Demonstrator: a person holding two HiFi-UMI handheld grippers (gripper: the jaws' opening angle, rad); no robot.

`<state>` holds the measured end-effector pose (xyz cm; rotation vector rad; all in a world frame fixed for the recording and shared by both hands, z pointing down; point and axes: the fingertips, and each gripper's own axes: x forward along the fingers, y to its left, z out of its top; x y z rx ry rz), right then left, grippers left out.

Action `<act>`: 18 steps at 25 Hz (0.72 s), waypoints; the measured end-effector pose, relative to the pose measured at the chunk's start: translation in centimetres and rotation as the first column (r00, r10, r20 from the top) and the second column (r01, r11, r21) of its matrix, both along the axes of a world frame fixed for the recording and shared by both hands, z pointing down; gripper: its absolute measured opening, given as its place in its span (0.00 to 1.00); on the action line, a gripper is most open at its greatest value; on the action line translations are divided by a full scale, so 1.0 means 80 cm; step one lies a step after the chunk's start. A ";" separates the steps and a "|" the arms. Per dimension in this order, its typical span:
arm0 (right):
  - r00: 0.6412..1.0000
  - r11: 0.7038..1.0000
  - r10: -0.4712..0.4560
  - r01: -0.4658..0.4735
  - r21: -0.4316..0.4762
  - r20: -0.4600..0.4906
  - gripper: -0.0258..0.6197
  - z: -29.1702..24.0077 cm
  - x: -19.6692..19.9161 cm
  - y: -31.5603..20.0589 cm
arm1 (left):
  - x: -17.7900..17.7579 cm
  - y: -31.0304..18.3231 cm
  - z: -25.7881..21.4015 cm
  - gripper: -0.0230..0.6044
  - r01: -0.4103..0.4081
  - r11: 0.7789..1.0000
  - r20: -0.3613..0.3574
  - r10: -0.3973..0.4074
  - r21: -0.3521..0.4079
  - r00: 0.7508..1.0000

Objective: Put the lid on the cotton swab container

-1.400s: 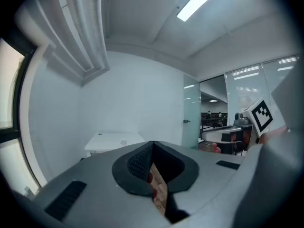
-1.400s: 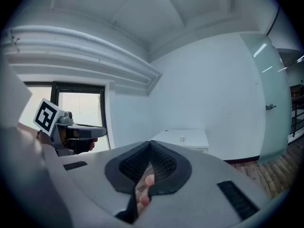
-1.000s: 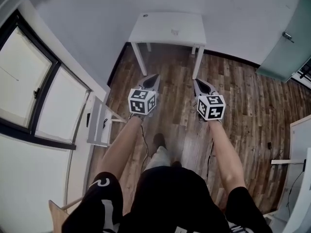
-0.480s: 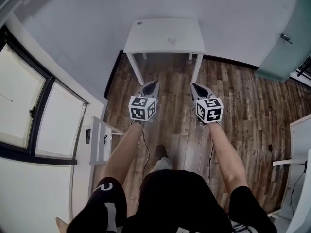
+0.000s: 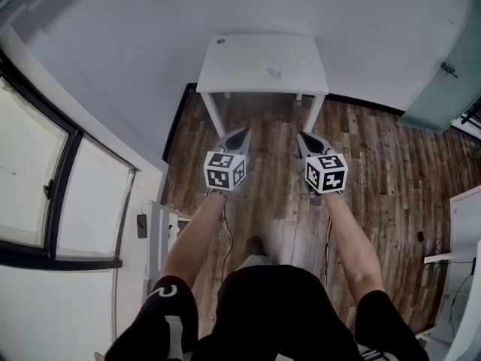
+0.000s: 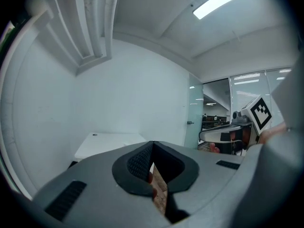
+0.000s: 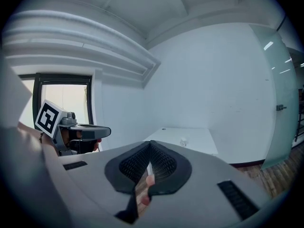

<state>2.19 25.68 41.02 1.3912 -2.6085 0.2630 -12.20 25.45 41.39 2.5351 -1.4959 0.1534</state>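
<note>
A white table (image 5: 248,66) stands against the far wall, across the wood floor from me. On it sits a small pale container (image 5: 274,71), too small to make out, and near its far left corner a small dark round thing (image 5: 220,40). My left gripper (image 5: 240,131) and right gripper (image 5: 302,135) are held side by side over the floor, short of the table, both shut and empty. The left gripper view shows closed jaws (image 6: 152,144) with the table (image 6: 109,144) beyond. The right gripper view shows closed jaws (image 7: 149,144) and the container (image 7: 183,141) on the table.
A window (image 5: 45,179) fills the left wall, with a low white stand (image 5: 158,235) beside it. A frosted glass door (image 5: 443,89) is at the right, and white furniture (image 5: 467,216) stands at the right edge. Cables lie on the floor near my feet.
The view has shifted a little, and the table now sits slightly right and lower in the picture. Both grippers stay shut, side by side, at about the same spacing.
</note>
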 end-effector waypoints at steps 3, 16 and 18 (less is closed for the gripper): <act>1.000 1.000 0.025 -0.025 -0.003 -0.003 0.06 0.003 -0.011 -0.019 | -0.011 -0.020 0.006 0.07 -0.017 1.000 0.003 0.017 0.000 1.000; 0.998 0.998 0.064 -0.064 -0.027 0.001 0.06 0.032 -0.027 -0.070 | -0.034 -0.076 0.037 0.07 -0.036 0.999 -0.002 0.036 -0.034 0.999; 0.998 0.998 0.060 -0.060 -0.024 0.007 0.06 0.035 -0.028 -0.082 | -0.033 -0.087 0.042 0.07 -0.037 0.999 0.007 0.037 -0.037 0.999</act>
